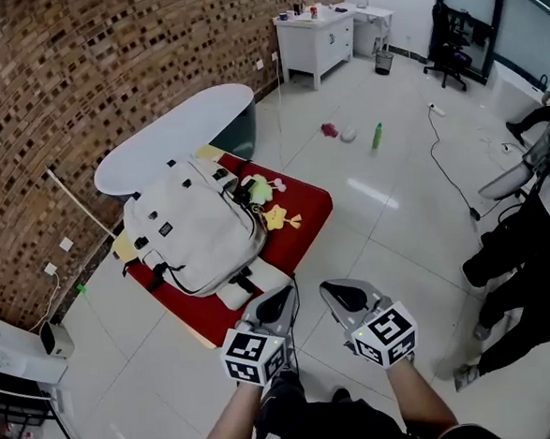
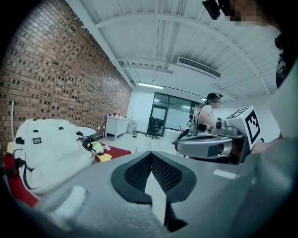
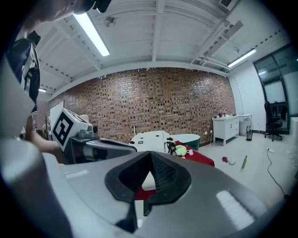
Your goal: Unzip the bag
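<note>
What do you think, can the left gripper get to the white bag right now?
Probably yes. The left gripper is shut and empty, not touching the white bag on the red mat, and nothing stands between them.

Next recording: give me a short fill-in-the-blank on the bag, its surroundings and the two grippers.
1. The backpack lies on a ___ mat.
2. The left gripper and the right gripper are both ___ and empty, short of the backpack.
3. The bottle beyond the mat is ___.
Missing words: red; shut; green.
</note>
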Motion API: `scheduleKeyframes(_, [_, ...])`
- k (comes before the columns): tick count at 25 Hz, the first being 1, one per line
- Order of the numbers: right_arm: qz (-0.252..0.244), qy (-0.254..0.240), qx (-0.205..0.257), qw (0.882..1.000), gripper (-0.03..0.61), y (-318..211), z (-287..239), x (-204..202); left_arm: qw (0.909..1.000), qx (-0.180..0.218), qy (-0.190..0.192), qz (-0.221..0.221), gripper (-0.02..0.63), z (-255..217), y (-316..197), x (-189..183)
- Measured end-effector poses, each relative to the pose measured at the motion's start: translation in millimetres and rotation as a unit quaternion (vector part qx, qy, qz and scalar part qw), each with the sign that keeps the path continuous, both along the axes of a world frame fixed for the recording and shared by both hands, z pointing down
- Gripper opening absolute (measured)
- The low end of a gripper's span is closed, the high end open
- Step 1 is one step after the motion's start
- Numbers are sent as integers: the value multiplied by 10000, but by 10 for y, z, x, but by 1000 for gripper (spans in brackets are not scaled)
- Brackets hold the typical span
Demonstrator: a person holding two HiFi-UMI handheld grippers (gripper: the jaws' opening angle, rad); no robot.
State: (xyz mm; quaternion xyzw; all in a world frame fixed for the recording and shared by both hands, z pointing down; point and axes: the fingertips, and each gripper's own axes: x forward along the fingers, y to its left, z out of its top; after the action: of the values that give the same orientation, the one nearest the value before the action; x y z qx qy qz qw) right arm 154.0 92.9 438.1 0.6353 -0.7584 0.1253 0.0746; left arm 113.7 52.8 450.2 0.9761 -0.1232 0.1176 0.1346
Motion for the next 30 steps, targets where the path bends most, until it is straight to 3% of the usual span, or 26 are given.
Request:
scheduleKeyframes(6, [217,201,-156,9994,3,-854,-121,81,9998,-17,184,59,-3,-23,-975,149])
scheduleKeyframes(12, [256,244,-279,9990,3,-1555,-60,205,9999,0,-105,17,-2,85,-1770,216])
scheduleKeyframes(14, [132,218,-334,9991,3,-1774,21,278,9997,4,-231,-60,49,157,-1981,246])
scheduleKeyframes(16, [-59,193,-398,9990,44,-2005,118,359,9990,11,-401,-173,60,250,-2168,283])
scheduleKeyframes(19, [-425,288,-553,9971,44,-2350,342,488,9964,-25,-743,-412,82,437,-2407,352])
scheduleKeyframes(21, [-786,439,-722,9933,46,-2576,565,550,9928,-19,-1021,-626,144,566,-2554,401])
scheduleKeyframes(26, [-1998,840,-1190,9689,69,-3045,1176,590,9808,-175,-1636,-1048,146,860,-2698,500])
scheduleKeyframes(30, [-3018,1330,-1592,9305,83,-3276,1610,517,9704,-428,-2048,-1204,149,1053,-2639,525])
